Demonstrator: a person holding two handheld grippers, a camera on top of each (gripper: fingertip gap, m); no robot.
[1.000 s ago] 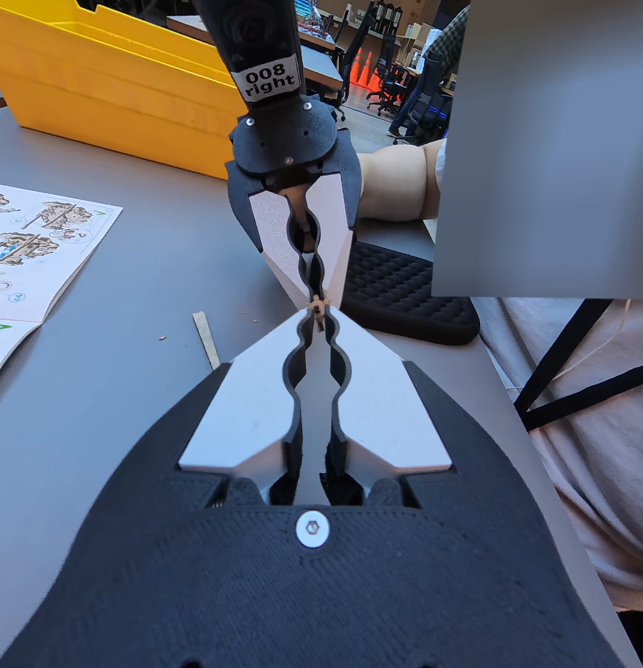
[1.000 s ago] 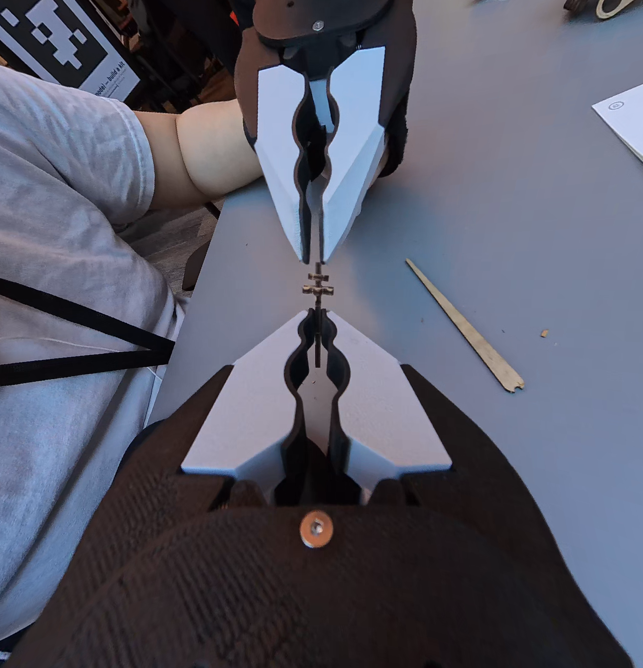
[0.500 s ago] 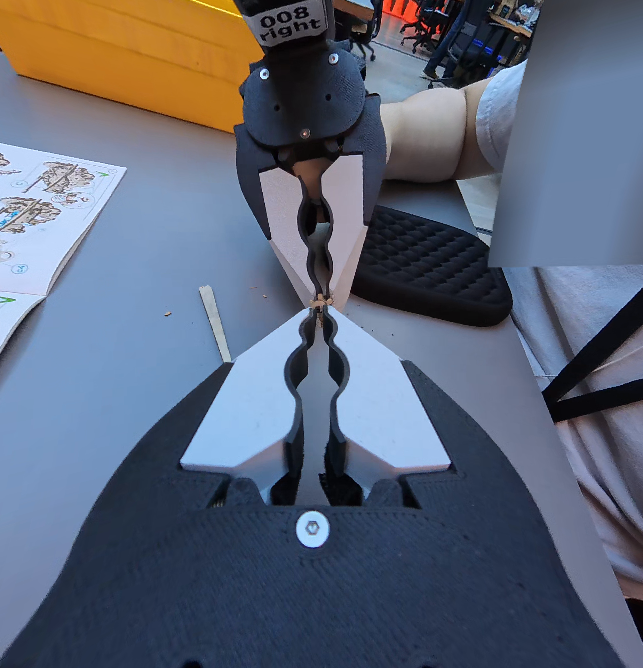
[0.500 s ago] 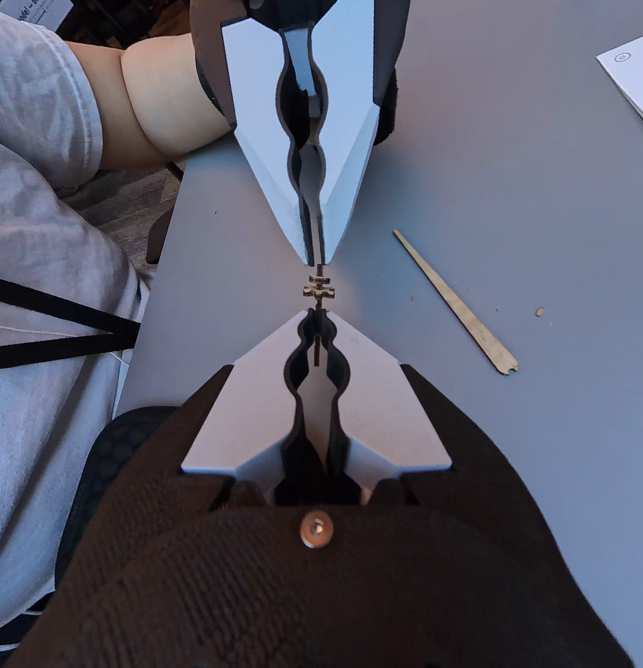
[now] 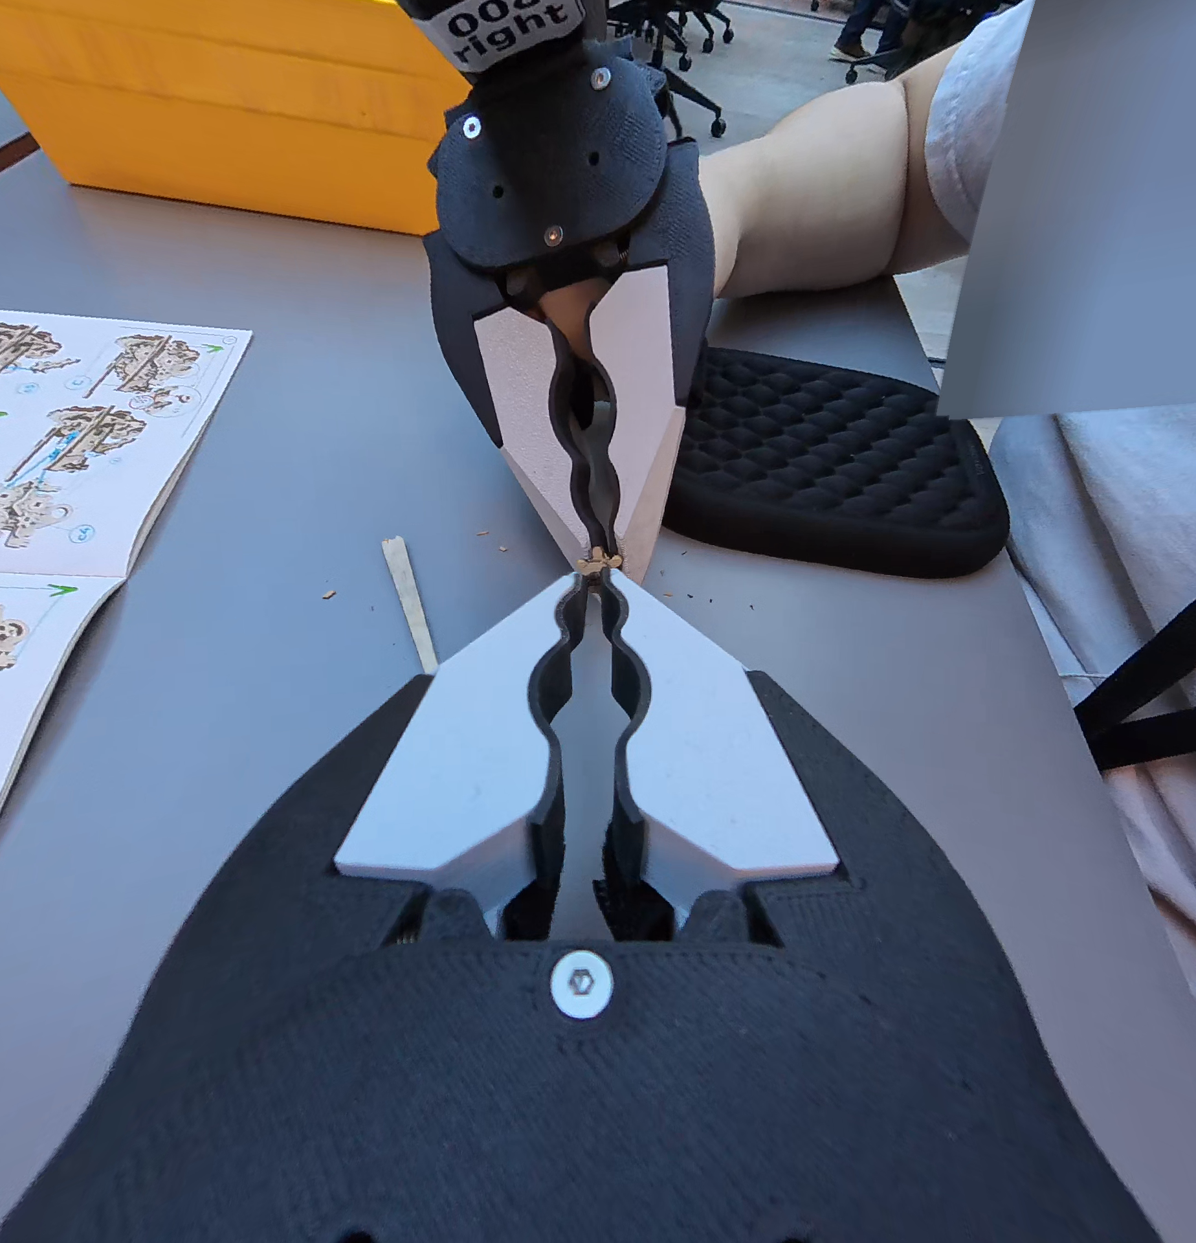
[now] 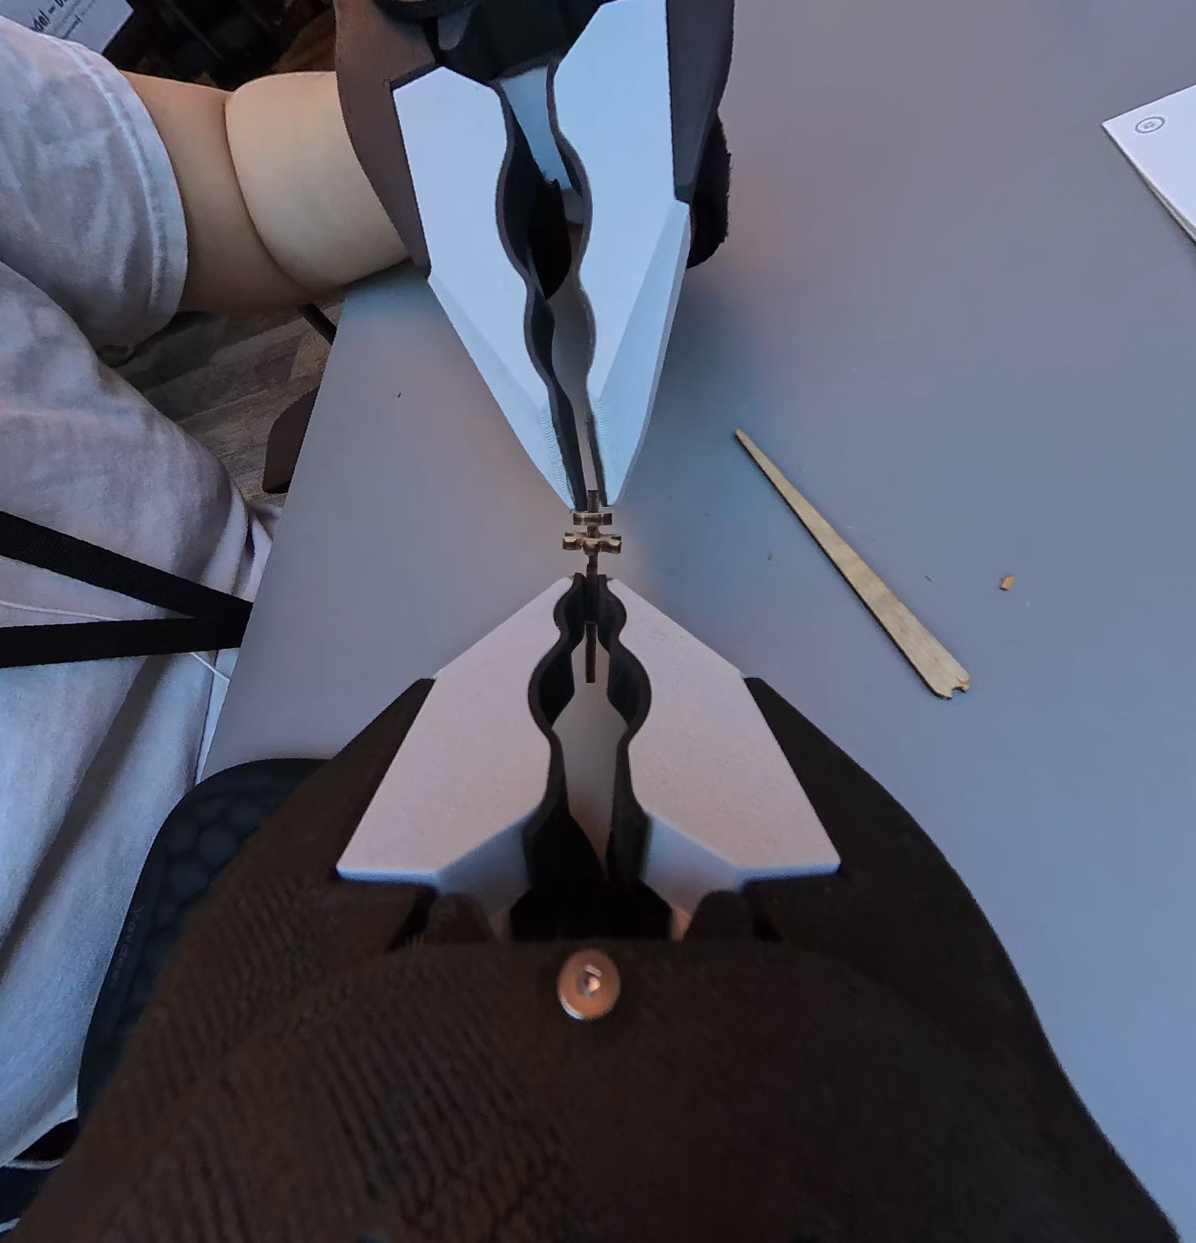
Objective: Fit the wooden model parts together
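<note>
While both tongs meet tip to tip above the worktop [image 6: 918, 336], left tongs [image 5: 592, 585] and right tongs [image 6: 588, 578] each pinch the tiny wooden model part [image 6: 592, 538].

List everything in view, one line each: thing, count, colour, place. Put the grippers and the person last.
wooden model parts: one tiny tan cluster, pinched between both gripper tips above the table
wooden strip: one, pale, flat on the table
instruction booklet: one, white, open
yellow bin: one, far edge
black pad: one, honeycomb, near edge
table: one, grey
left gripper: black and white, shut on the parts
right gripper: same, shut, facing it
person: forearms, light shirt, black straps
</note>
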